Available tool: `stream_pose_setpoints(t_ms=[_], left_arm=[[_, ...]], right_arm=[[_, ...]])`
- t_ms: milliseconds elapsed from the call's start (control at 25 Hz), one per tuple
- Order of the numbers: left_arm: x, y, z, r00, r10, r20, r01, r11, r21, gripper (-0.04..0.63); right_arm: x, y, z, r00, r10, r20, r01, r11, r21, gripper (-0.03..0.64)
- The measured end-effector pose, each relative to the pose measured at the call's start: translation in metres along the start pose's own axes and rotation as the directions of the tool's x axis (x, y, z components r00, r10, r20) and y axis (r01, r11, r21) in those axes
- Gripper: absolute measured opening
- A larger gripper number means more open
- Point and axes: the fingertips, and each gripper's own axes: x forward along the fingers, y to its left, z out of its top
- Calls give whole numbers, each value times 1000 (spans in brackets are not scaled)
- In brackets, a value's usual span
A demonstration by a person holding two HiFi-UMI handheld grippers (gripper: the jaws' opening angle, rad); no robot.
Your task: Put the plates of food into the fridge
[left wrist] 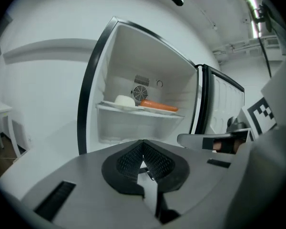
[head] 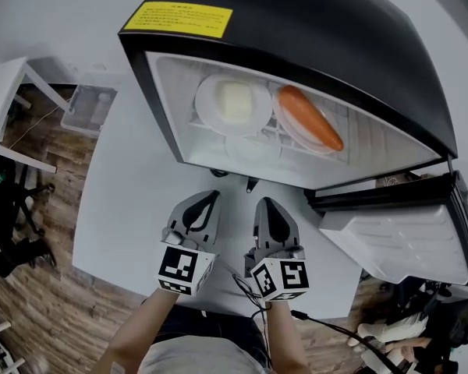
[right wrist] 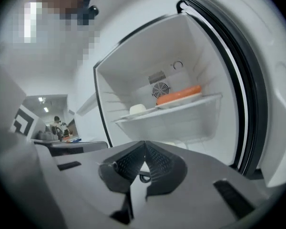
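A small black fridge (head: pixel 312 45) stands open on the white table (head: pixel 132 209). On its shelf sit two white plates: one with a pale block of food (head: pixel 234 104), one with a carrot (head: pixel 310 118). Both show in the left gripper view, the pale food (left wrist: pixel 125 100) beside the carrot (left wrist: pixel 158 106), and in the right gripper view as pale food (right wrist: pixel 137 109) and carrot (right wrist: pixel 178 95). My left gripper (head: pixel 210 198) and right gripper (head: pixel 264 204) hover side by side in front of the fridge opening. Both are shut with nothing held, jaw tips meeting (left wrist: pixel 143 143) (right wrist: pixel 144 145).
The fridge door (head: pixel 398 236) hangs open to the right of the right gripper. A yellow label (head: pixel 177 19) is on the fridge top. Left of the table are a small white side table (head: pixel 4 92) and a clear box (head: pixel 88 109). A cable (head: pixel 327 329) trails at the near edge.
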Motion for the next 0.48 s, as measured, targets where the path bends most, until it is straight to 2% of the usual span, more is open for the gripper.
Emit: stream_pose_setpoints(t_ms=[160,480], left_arm=[[-34,-6,30,998,18,66,-19,1000,18,8],[-79,4,59,985,88,150,-89,996,-4,8]], right_arm=[[-21,33,18,998,39,50,-34,994,-107,14],[-54,70,29,994,53,99,-41,991,-124,14]])
